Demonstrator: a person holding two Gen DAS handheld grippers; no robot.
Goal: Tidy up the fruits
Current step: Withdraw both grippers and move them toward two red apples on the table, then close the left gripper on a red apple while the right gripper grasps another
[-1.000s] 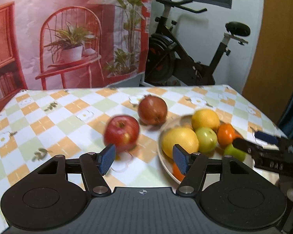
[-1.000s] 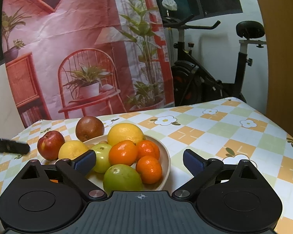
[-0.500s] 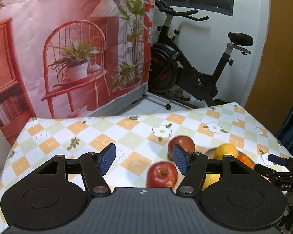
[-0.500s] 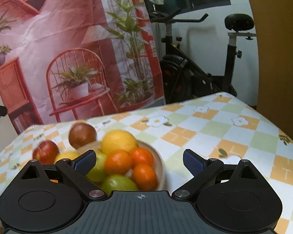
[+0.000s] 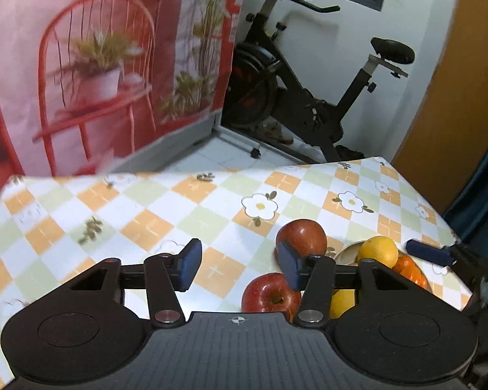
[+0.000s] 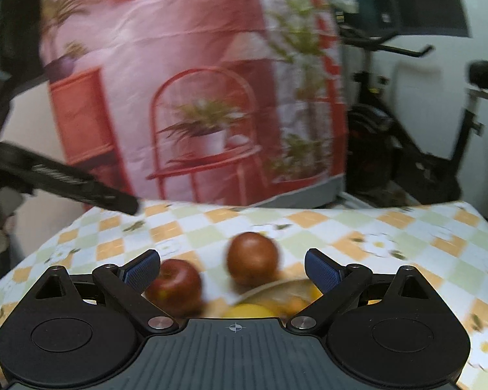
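**Both grippers spread and empty above the fruit**

The left gripper [image 5: 239,265] has its blue-padded fingers [image 5: 190,260] spread apart with nothing between them; through the gap only the checked tablecloth [image 5: 146,224] shows. Just past its right finger lies a red apple [image 5: 270,294], stem dimple up, on the cloth, partly hidden by the gripper body. Beyond that apple sits a darker, brownish-red fruit [image 5: 304,237], also on the cloth. To the right of both, a pale bowl [image 5: 346,253] holds a yellow citrus [image 5: 378,250] and an orange one [image 5: 409,271], with another yellow fruit [image 5: 343,302] showing under the gripper's linkage. A finger of the other gripper pokes in from the right edge, beside the bowl.

The right gripper [image 6: 232,269] is likewise wide open and grasps nothing. This view is blurred. Between its fingers [image 6: 322,274] lie the red apple [image 6: 175,286], close to the left finger, and the brownish-red fruit [image 6: 252,256] a little further out, touching or nearly touching the bowl rim [image 6: 263,289]. Yellow and orange fruit in the bowl are smeared and mostly hidden by the gripper body. The left gripper's dark arm crosses the left side, above the table.

Behind the table hang a pink printed backdrop [image 5: 97,65] with a red chair and potted plant, and an exercise bike [image 5: 309,97] stands against the white wall.
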